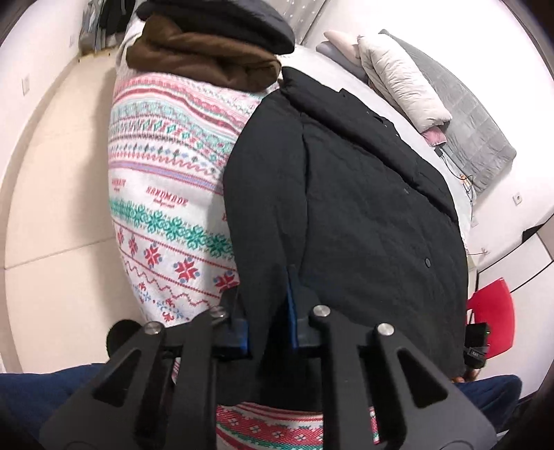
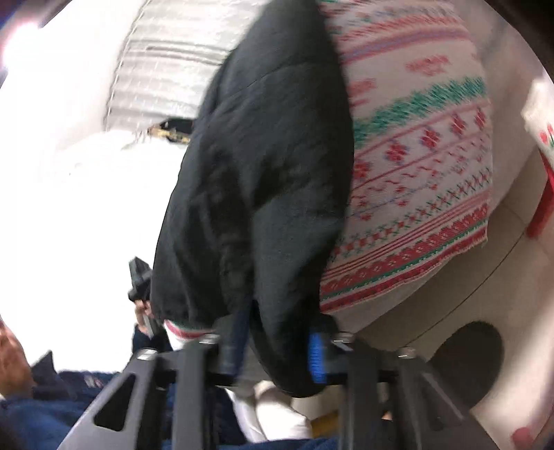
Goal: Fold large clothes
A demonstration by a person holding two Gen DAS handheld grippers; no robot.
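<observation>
- Black quilted fabric fills both views: a dark jacket (image 1: 346,180) with snap buttons lies spread along the bed, on top of a patterned blanket (image 1: 166,194).
- The blanket is white with red, teal and blue knitted-style bands and the word "HANDMADE" printed in red; it covers the bed's near half and hangs over the edge toward the pale floor (image 1: 59,166).
- The left tool (image 1: 268,311) is clamped on the jacket's near hem: a fold of black cloth sits pinched between its blue-padded fingers (image 1: 290,301).
- In the blurred right wrist view, the right tool (image 2: 277,349) is likewise closed on the jacket (image 2: 263,166), with a thick bunch of black cloth squeezed between its two blue pads (image 2: 315,356).
- From that side the jacket runs up and away from the tool, with the patterned blanket (image 2: 422,173) to its right.
- At the far end of the bed, a brown folded garment (image 1: 204,62) lies with a dark one (image 1: 221,20) stacked on it.
- A cream puffy garment (image 1: 398,76) and a grey quilted cover (image 1: 464,114) lie along the far right side of the bed.
- A red chair (image 1: 491,318) stands to the right, beside the bed's corner.
- A navy sleeve (image 2: 41,415) of the person shows at the lower left of the right wrist view.
</observation>
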